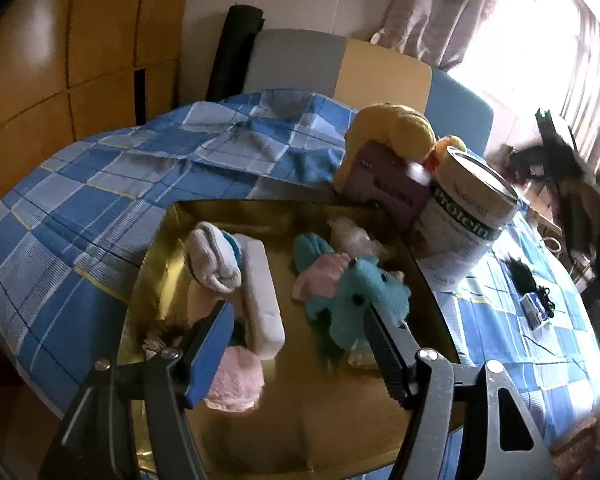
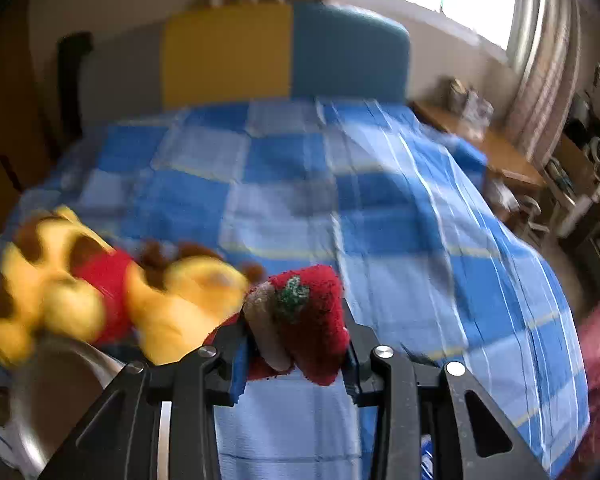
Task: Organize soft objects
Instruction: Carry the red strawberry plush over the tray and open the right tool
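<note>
In the left wrist view my left gripper (image 1: 300,316) is open and empty above a gold tray (image 1: 340,432) on the bed. In the tray lie a teal plush toy (image 1: 360,296) with a pink cloth (image 1: 320,276), rolled white socks (image 1: 216,260), a white foam block (image 1: 260,300) and a pink soft ball (image 1: 236,380). In the right wrist view my right gripper (image 2: 296,336) is shut on a red plush strawberry (image 2: 312,312), held above the blue checked bedspread. A yellow bear plush in a red shirt (image 2: 112,292) lies just to its left.
A white protein tin (image 1: 464,216), a purple box (image 1: 388,188) and a yellow plush (image 1: 392,128) stand behind the tray. Small dark items (image 1: 532,292) lie on the bedspread (image 2: 340,200) to the right. A headboard (image 2: 284,52), a wooden desk (image 2: 492,152) and a metal bowl rim (image 2: 60,360) also show.
</note>
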Tool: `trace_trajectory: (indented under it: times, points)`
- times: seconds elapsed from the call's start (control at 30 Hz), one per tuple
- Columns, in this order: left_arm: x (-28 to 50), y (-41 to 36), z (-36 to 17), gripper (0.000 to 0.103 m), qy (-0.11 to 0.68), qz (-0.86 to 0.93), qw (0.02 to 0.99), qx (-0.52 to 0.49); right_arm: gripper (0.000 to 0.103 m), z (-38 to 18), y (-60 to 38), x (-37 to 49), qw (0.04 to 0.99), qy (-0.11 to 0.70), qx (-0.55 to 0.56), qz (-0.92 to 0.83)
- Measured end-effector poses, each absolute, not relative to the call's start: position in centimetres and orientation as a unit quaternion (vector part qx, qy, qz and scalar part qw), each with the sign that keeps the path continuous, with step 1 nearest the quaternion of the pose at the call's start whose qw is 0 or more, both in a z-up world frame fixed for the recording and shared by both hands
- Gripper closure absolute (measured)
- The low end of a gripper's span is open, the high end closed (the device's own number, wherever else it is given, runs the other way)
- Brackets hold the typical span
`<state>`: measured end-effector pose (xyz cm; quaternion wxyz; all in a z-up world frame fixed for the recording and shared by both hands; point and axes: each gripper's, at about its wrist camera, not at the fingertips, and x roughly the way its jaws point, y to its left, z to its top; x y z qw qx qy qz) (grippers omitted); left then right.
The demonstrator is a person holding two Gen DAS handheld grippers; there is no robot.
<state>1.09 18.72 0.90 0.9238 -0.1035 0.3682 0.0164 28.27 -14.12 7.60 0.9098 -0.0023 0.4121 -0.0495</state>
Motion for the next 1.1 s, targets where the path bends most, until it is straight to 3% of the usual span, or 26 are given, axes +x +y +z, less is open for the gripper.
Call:
trace_trajectory:
  times: [0.23, 0.37, 0.7, 1.1]
  points:
    - [1.1, 18.6, 0.6, 0.035, 0.372, 0.014, 0.922, -0.106, 0.066, 13.0, -5.0, 26.2, 0.932, 0.344, -0.023, 0.115]
    - [0.8, 19.1, 0.8, 0.035, 0.368, 0.022, 0.923, -0.108, 0.066, 12.9, -0.2, 22.9, 0.914, 0.343, -0.044, 0.211]
    - [-1.2, 23.2, 0.5, 0.035, 0.365, 0.081, 0.919, -0.126, 0.066, 6.2, 8.2, 11.4, 0.82, 0.393, -0.138, 0.393]
    - [-2.6, 23.6, 0.4, 0.031, 0.36, 0.103, 0.918, -0.131, 0.065, -3.7, 9.1, 2.8, 0.745, 0.457, -0.23, 0.428]
